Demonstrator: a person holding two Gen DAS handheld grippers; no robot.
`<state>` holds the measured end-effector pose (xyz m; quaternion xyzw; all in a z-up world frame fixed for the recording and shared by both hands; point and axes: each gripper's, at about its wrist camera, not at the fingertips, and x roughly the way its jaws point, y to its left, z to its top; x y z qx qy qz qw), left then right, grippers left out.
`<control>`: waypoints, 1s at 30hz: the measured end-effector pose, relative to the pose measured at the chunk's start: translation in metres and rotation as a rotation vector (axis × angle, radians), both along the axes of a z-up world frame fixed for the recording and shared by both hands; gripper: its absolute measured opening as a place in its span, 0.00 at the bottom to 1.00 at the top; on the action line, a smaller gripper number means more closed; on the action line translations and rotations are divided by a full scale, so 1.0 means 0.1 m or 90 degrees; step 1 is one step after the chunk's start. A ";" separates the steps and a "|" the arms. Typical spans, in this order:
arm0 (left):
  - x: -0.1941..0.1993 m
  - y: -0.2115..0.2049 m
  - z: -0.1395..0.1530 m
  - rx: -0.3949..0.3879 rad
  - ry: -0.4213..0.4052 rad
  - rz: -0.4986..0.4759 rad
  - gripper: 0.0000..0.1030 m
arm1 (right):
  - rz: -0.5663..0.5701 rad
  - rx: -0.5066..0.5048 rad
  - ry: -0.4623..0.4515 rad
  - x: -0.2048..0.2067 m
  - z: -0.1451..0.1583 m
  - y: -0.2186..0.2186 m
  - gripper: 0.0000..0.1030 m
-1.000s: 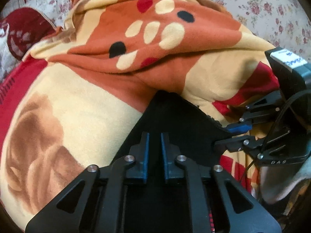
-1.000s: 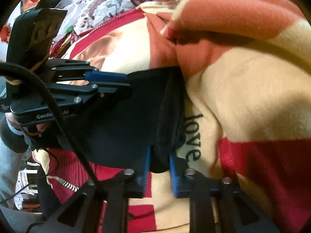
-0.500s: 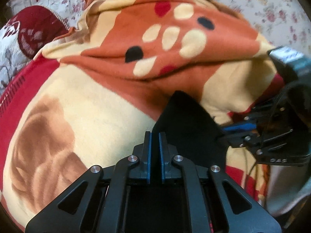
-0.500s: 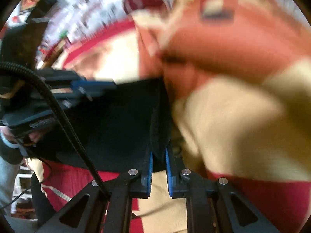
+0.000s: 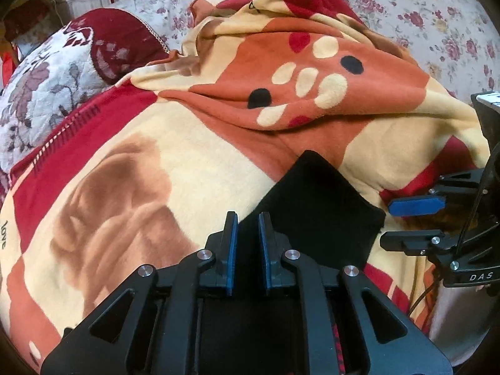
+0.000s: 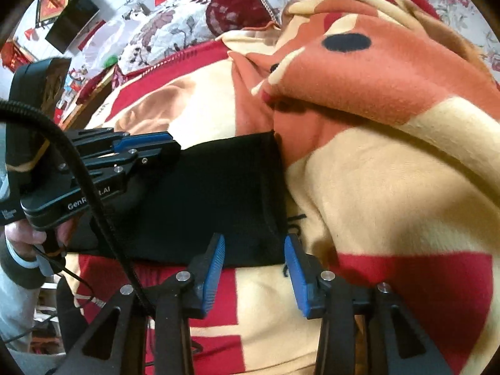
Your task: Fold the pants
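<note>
Since the earlier frames both grippers have let go of the black pants: the right gripper, clamped on the folded edge a moment ago, has just been opening its jaws, and the left gripper, pressed shut half a second back, now shows a narrow gap. Right side: blue pads stand wide apart, with the near right corner of the pants lying between them, neither pad pressing the cloth. Left side: pads parted narrowly, black fabric visible in the gap, but no pad squeezes it; the pants lie flat beyond and under the fingertips. Pants form a compact dark rectangle, folded, resting on the fleece blanket patterned in cream, red and orange. Far edge of the rectangle touches a bunched-up heap of that same blanket, which rises behind it. In the right wrist view the left gripper hovers over the left end of the pants, held by a hand at the frame's left margin. In the left wrist view the right gripper sits just beside the pants' right corner. Beyond the blanket: a quilted floral pillow to the left and a rose-print sheet behind.
</note>
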<state>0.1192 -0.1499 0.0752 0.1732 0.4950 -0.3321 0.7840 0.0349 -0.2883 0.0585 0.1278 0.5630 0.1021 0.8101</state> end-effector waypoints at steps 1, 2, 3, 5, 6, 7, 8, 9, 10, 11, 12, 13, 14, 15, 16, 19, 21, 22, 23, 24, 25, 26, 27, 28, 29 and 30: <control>-0.01 0.01 0.02 -0.002 -0.001 0.001 0.11 | -0.002 0.013 0.002 -0.02 0.01 0.00 0.37; -0.03 0.01 0.03 -0.003 -0.003 0.002 0.11 | -0.004 0.023 0.005 -0.04 0.00 0.02 0.37; -0.05 0.03 0.05 -0.002 -0.008 0.001 0.11 | -0.009 0.037 0.010 -0.07 0.00 0.03 0.38; -0.03 0.02 0.04 0.001 -0.013 -0.003 0.22 | -0.015 0.056 0.013 -0.11 -0.02 0.09 0.40; -0.04 0.01 0.05 -0.002 -0.013 -0.005 0.28 | -0.018 0.062 0.017 -0.14 -0.04 0.12 0.44; -0.04 0.01 0.05 -0.009 -0.012 -0.006 0.35 | -0.018 0.067 0.023 -0.15 -0.07 0.13 0.46; -0.03 0.01 0.05 -0.016 -0.009 -0.007 0.37 | -0.017 0.070 0.029 -0.17 -0.10 0.15 0.46; -0.02 0.01 0.04 -0.020 -0.005 -0.007 0.38 | -0.017 0.073 0.034 -0.19 -0.11 0.16 0.46; -0.01 0.01 0.03 -0.021 -0.001 -0.008 0.38 | -0.016 0.075 0.037 -0.20 -0.14 0.17 0.46; 0.01 0.00 0.01 -0.020 0.006 -0.010 0.38 | -0.013 0.077 0.040 -0.21 -0.16 0.19 0.46; 0.03 -0.02 -0.01 -0.016 0.016 -0.014 0.38 | -0.013 0.081 0.042 -0.21 -0.18 0.20 0.46; 0.06 -0.03 -0.05 -0.012 0.023 -0.016 0.38 | -0.018 0.095 0.048 -0.20 -0.21 0.20 0.46; 0.10 -0.05 -0.09 -0.008 0.034 -0.020 0.38 | -0.027 0.108 0.055 -0.21 -0.24 0.19 0.47; 0.15 -0.08 -0.14 -0.005 0.048 -0.025 0.38 | -0.045 0.125 0.065 -0.22 -0.30 0.16 0.48; 0.19 -0.10 -0.18 -0.003 0.057 -0.030 0.38 | -0.056 0.137 0.071 -0.21 -0.34 0.13 0.49; 0.28 -0.19 -0.29 -0.014 0.101 -0.064 0.46 | -0.086 0.165 0.077 -0.21 -0.45 0.06 0.50; 0.34 -0.24 -0.34 -0.024 0.127 -0.080 0.50 | -0.101 0.177 0.064 -0.18 -0.47 0.02 0.50; 0.37 -0.26 -0.36 -0.029 0.134 -0.085 0.50 | -0.110 0.186 0.058 -0.17 -0.49 -0.01 0.51; 0.40 -0.28 -0.36 -0.039 0.143 -0.089 0.50 | -0.121 0.197 0.054 -0.16 -0.52 -0.03 0.50; 0.45 -0.30 -0.37 -0.049 0.156 -0.092 0.50 | -0.127 0.204 0.053 -0.15 -0.53 -0.05 0.51; 0.48 -0.32 -0.38 -0.054 0.167 -0.095 0.52 | -0.132 0.210 0.045 -0.14 -0.54 -0.06 0.51; 0.52 -0.36 -0.39 -0.061 0.177 -0.103 0.54 | -0.133 0.210 0.038 -0.14 -0.54 -0.05 0.51; 0.54 -0.38 -0.39 -0.065 0.180 -0.109 0.55 | -0.132 0.208 0.030 -0.14 -0.54 -0.04 0.51; 0.55 -0.42 -0.40 -0.066 0.184 -0.118 0.55 | -0.131 0.206 0.022 -0.14 -0.54 -0.03 0.51; 0.56 -0.44 -0.40 -0.066 0.189 -0.128 0.55 | -0.130 0.206 0.017 -0.14 -0.54 -0.02 0.51; 0.57 -0.48 -0.41 -0.065 0.196 -0.142 0.55 | -0.133 0.209 0.010 -0.14 -0.54 -0.02 0.51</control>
